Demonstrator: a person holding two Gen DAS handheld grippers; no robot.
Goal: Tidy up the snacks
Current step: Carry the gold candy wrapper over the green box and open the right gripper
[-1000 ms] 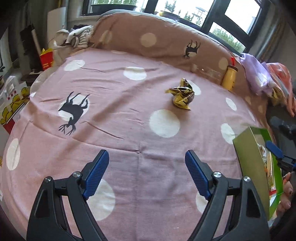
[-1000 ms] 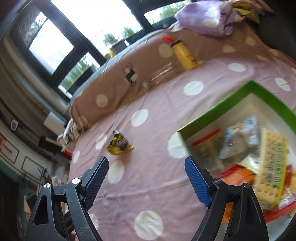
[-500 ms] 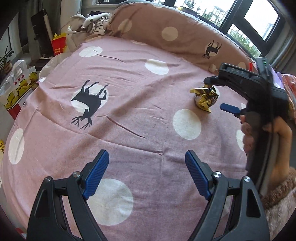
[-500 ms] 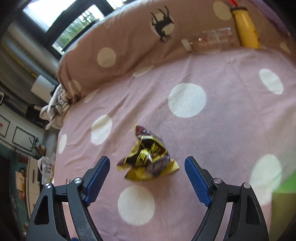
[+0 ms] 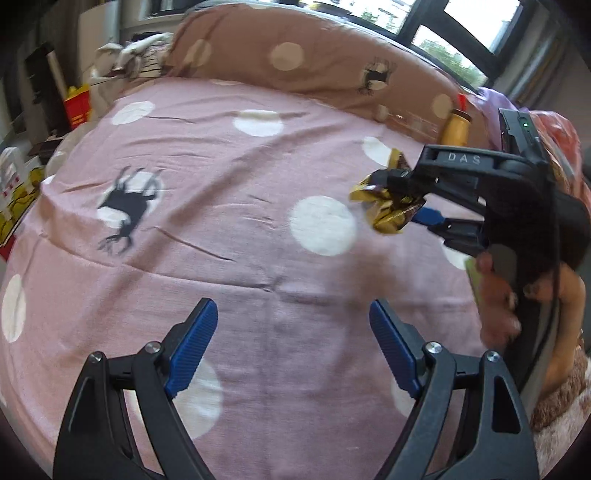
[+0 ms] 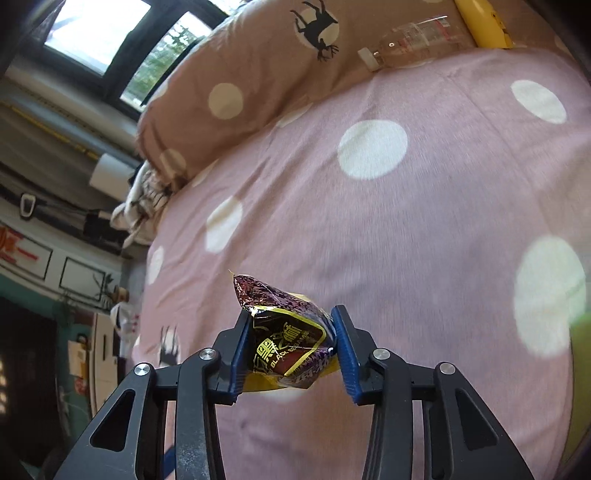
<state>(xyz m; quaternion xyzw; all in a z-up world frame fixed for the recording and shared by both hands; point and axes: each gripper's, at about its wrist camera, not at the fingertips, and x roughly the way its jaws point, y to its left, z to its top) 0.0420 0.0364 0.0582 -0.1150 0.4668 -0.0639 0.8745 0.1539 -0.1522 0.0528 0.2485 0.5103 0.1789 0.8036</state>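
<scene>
The right gripper has just been closing its jaws, and now they are clamped on a snack packet. The packet is dark purple and gold and all crumpled. Both blue pads press into its sides. The top corner of the packet sticks up toward 11 o'clock, past the tips.

From the left wrist view, the same packet sits at about 2 o'clock, pinched in the right gripper. A hand holds that gripper from the right side.

The left gripper has its jaws wide apart. Nothing is between them. It hangs over the bed, which has a pink sheet with big white dots. A black deer print lies on the sheet at about 10 o'clock.

At the far edge of the bed is a long brown pillow with dots and a deer on it. A clear bottle lies against the pillow at 1 o'clock in the right wrist view. Just beside it is a yellow bottle.
</scene>
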